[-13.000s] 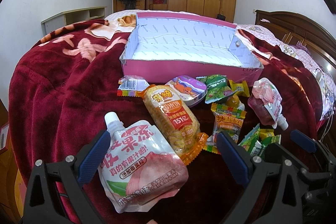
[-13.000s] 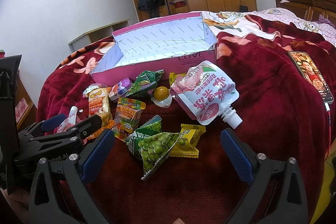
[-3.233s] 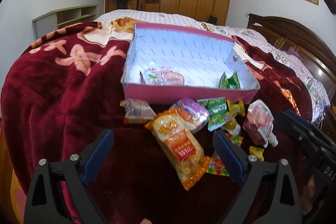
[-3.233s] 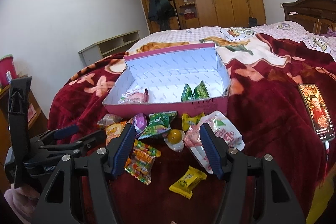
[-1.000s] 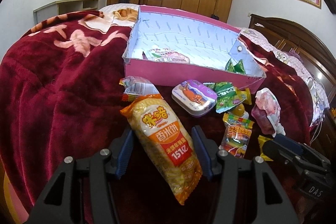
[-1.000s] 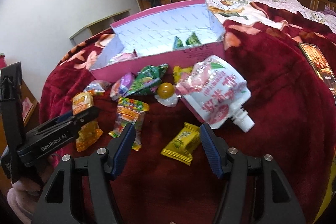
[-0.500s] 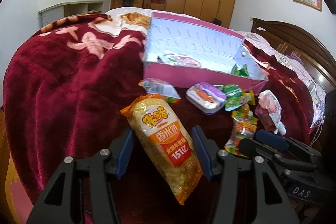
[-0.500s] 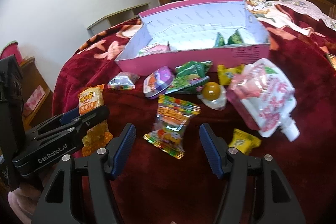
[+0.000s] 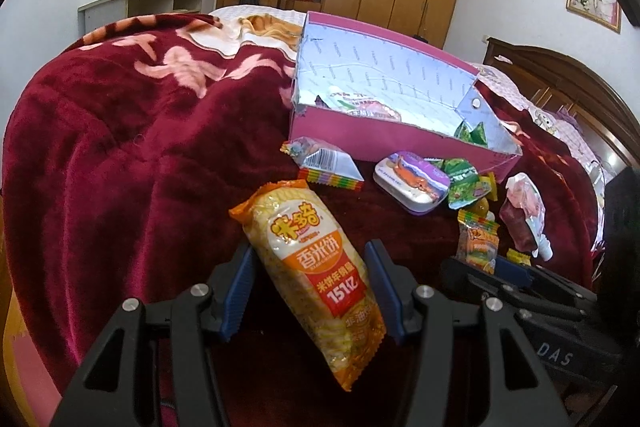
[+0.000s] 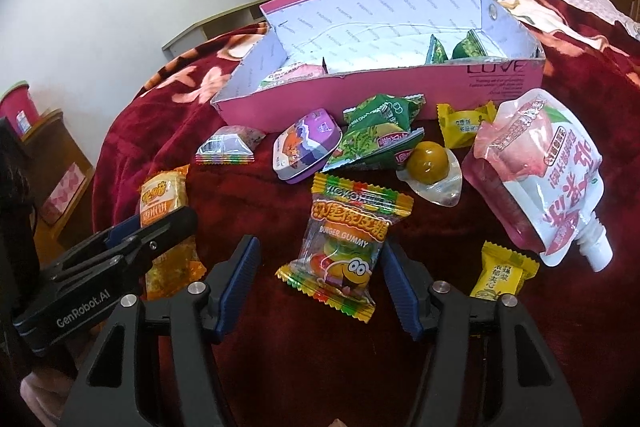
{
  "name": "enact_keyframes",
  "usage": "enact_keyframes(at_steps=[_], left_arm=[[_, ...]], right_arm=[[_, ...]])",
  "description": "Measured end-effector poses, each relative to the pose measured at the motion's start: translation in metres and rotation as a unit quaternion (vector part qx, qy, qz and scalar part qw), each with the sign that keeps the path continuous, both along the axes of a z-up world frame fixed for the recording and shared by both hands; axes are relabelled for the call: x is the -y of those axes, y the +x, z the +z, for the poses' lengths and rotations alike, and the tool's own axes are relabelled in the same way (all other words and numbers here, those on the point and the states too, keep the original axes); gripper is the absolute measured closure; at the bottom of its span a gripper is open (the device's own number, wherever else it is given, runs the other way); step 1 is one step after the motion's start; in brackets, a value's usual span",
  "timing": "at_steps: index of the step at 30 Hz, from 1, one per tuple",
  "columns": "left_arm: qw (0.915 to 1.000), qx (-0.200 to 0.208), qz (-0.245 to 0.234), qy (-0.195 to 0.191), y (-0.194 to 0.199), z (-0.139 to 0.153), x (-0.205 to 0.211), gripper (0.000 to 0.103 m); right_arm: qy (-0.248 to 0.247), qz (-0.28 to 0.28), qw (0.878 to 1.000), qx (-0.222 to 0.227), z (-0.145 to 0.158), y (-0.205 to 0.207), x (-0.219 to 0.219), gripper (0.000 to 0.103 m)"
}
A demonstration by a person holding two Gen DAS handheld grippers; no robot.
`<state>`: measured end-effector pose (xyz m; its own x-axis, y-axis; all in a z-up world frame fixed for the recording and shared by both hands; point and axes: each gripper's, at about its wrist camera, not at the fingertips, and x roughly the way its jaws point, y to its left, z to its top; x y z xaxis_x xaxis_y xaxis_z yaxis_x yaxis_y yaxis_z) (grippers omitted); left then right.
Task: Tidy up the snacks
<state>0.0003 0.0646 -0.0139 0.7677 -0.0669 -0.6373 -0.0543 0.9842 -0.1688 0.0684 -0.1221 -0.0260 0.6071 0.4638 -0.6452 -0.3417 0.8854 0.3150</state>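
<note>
Left hand-held gripper (image 9: 308,291) is clamped on the rice cracker pack (image 9: 316,271) at mid-length: light, crinkly, contents brittle, so squeeze gently. Right hand-held gripper (image 10: 320,277) has just been closing around the burger gummy bag (image 10: 344,239), pads not pressing yet: light, slippery film, best taken across its middle.

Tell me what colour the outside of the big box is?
Pink outside, seen best in the right wrist view: the box.

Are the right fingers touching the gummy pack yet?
Cannot tell. In the right wrist view the right gripper straddles the gummy pack; a gap shows beside the left finger, but the right finger meets the wrapper's edge.
</note>
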Motion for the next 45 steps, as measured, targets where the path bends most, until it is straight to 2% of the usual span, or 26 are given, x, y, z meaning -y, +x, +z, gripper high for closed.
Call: enact_keyframes(at_steps=[1, 6, 22, 35, 45], left_arm=[[1.0000, 0.000, 0.000, -0.001, 0.000, 0.000, 0.000, 0.045], [1.0000, 0.001, 0.000, 0.002, 0.001, -0.001, -0.001, 0.045], [1.0000, 0.007, -0.005, 0.004, 0.000, 0.003, 0.001, 0.045], [0.9994, 0.026, -0.021, 0.010, -0.006, 0.022, 0.016, 0.045], [0.9985, 0.033, -0.043, 0.009, 0.005, 0.035, 0.029, 0.045]], right_arm=[[0.001, -0.004, 1.000, -0.002, -0.001, 0.001, 0.001, 0.045], [0.006, -0.027, 1.000, -0.009, -0.006, 0.004, 0.010, 0.066], [0.028, -0.029, 0.999, -0.001, 0.000, -0.006, 0.026, 0.068], [0.036, -0.024, 0.999, 0.019, 0.016, -0.016, 0.036, 0.068], [0.035, -0.013, 0.999, 0.033, 0.029, -0.015, 0.041, 0.068]])
